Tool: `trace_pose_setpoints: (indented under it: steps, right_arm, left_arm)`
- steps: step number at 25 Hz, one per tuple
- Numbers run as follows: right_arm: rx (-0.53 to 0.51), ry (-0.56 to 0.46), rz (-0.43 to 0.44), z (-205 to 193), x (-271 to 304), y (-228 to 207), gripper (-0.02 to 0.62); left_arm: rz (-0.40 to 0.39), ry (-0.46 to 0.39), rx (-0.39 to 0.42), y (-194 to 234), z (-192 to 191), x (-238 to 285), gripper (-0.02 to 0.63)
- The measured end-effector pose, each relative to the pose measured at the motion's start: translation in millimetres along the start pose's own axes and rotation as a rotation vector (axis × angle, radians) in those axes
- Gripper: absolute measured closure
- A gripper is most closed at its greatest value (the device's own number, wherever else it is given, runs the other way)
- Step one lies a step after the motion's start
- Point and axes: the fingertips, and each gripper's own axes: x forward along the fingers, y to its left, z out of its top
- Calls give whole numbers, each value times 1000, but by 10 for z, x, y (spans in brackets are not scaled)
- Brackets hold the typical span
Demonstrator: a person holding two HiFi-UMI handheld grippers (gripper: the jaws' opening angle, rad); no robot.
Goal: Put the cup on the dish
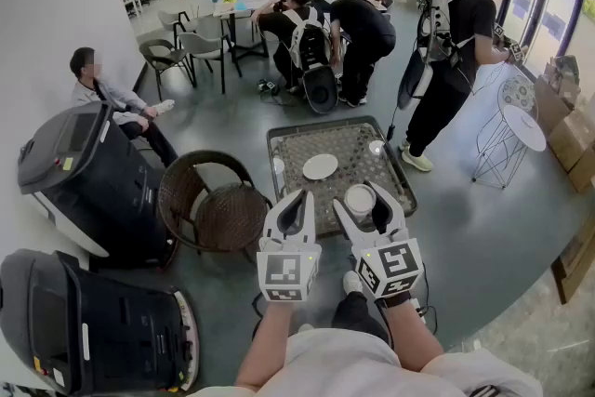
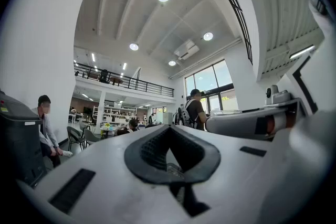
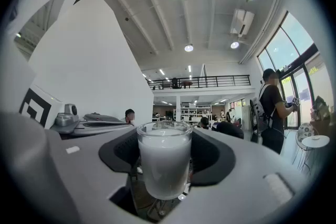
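In the right hand-held gripper (image 1: 361, 200), white cup (image 3: 164, 160)

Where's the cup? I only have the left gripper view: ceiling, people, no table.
Observer: The cup is upright between the fingers of the right gripper, which look closed on it.
Operator: Dish?
Observer: The white dish lies empty on the low table, beyond the cup and slightly left of it in the head view.
Operator: Left gripper in the way?
Observer: No. The left gripper is at the table's near edge, short of the dish.
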Motion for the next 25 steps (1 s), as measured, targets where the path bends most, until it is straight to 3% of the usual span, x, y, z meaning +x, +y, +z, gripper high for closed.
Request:
trace_pose_setpoints:
  steps: [16, 25]
  right_arm:
    - [22, 60, -25, -311, -278, -302, 333]
    - [83, 93, 33, -533, 76, -603, 333]
  left_arm:
    - [-24, 38, -68, -371, -302, 135, 603]
    - [36, 95, -65, -293, -549, 510, 603]
